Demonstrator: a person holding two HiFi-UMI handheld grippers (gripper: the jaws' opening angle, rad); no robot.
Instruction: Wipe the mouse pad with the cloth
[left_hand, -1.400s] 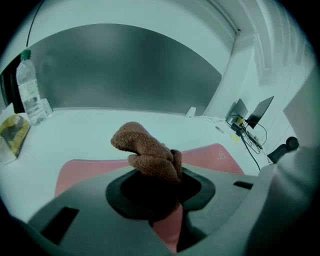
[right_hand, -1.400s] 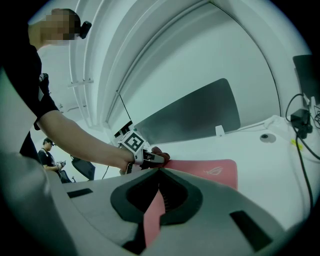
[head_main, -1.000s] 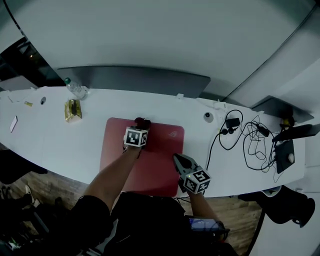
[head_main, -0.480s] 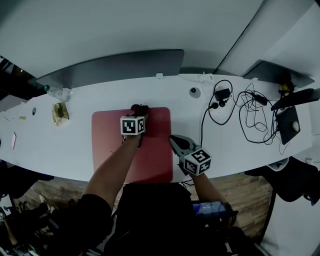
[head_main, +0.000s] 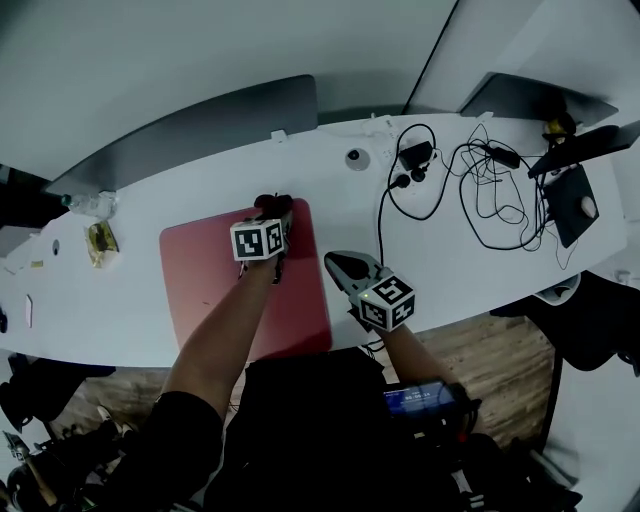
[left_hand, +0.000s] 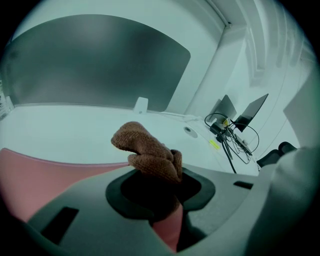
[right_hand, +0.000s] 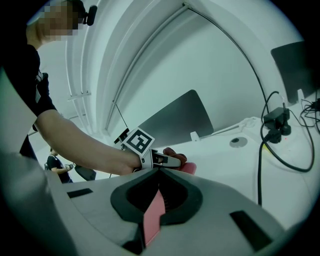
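Hold the left tool clamped on the brown cloth, with the wad pressed flat at the far edge of the red mouse pad. Draw it toward the near edge in overlapping strokes under even pressure. Rest the right tool, jaws together and empty, by the pad's right edge to pin it on the table, clear of the cables.

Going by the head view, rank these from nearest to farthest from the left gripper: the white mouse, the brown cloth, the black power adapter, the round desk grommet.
1. Brown cloth: clamped in the jaws of the left gripper.
2. Round desk grommet: farther back, to the right.
3. Black power adapter: further right, among the cables.
4. White mouse: at the table's far right end.
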